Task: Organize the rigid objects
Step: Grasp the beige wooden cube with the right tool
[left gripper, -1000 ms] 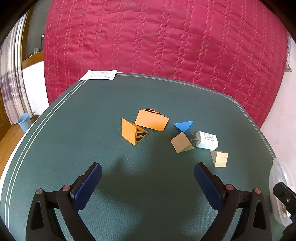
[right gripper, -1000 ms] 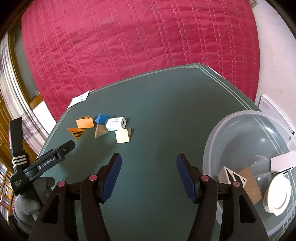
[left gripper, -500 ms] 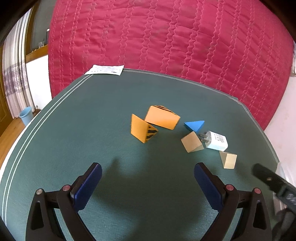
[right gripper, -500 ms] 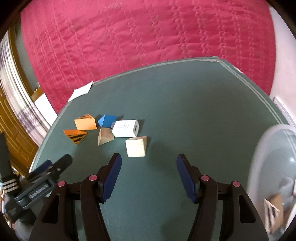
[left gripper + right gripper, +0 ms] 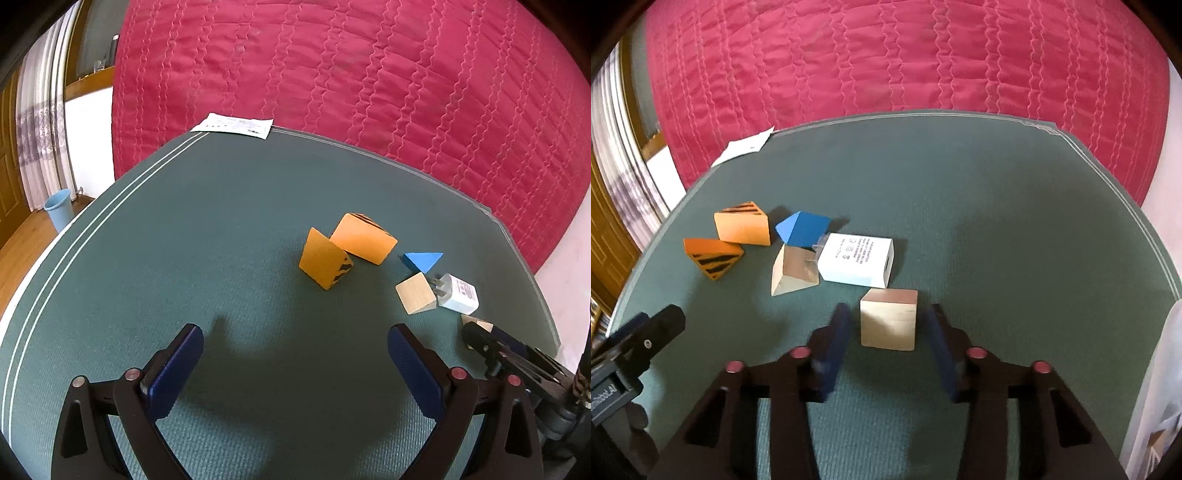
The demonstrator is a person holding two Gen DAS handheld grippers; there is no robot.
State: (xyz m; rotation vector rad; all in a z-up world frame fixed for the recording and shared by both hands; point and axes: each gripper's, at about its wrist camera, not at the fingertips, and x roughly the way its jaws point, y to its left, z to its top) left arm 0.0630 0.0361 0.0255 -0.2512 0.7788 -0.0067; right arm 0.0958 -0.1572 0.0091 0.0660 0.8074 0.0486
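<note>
Wooden block (image 5: pixel 888 319), between closing right hand-held gripper (image 5: pixel 888 334) fingers, apparently untouched

1. Plain wooden cube (image 5: pixel 888 319) sits upright on the green mat, nearest to me, gaps visible on both sides.
2. White charger (image 5: pixel 857 264) lies flat just behind it, prongs facing the pale wooden wedge (image 5: pixel 792 274).
3. Blue wedge (image 5: pixel 802 229) sits right behind those two.
4. Two orange tiger-striped wedges (image 5: pixel 742 227) (image 5: pixel 713 257) are off to my left, edges touching.
</note>
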